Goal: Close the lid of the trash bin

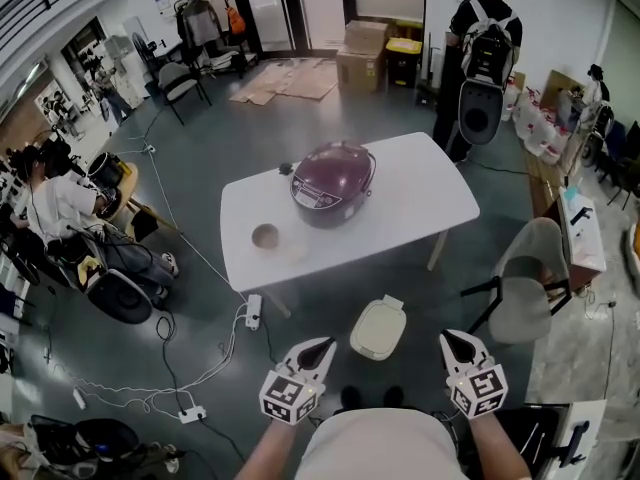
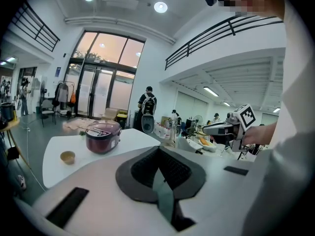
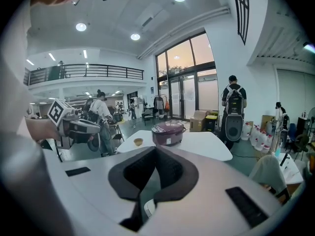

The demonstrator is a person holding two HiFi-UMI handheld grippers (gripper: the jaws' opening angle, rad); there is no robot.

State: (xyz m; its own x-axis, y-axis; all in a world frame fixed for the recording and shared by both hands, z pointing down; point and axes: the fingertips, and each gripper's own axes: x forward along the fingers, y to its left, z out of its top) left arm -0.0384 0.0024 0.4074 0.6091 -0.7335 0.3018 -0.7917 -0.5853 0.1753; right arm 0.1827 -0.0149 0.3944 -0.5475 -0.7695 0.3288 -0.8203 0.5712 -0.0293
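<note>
A cream trash bin [image 1: 378, 329] stands on the grey floor in front of the table, between my two grippers. Seen from above, its lid lies flat over the top, with a small tab at the far edge. My left gripper [image 1: 328, 344] hovers just left of the bin, with its jaws together and nothing between them. My right gripper [image 1: 447, 337] hangs to the bin's right, also shut and empty. A sliver of the white bin [image 3: 149, 208] shows under the right gripper [image 3: 155, 148]. The left gripper [image 2: 158, 147] points over the table; the bin is hidden in its view.
Beyond the bin stands a white table [image 1: 430, 188] bearing a purple rice cooker [image 1: 332, 183] and a small bowl [image 1: 265, 235]. A grey chair [image 1: 530, 278] is at the right. A power strip [image 1: 252, 313] with cables lies at the left. People stand and sit around the room.
</note>
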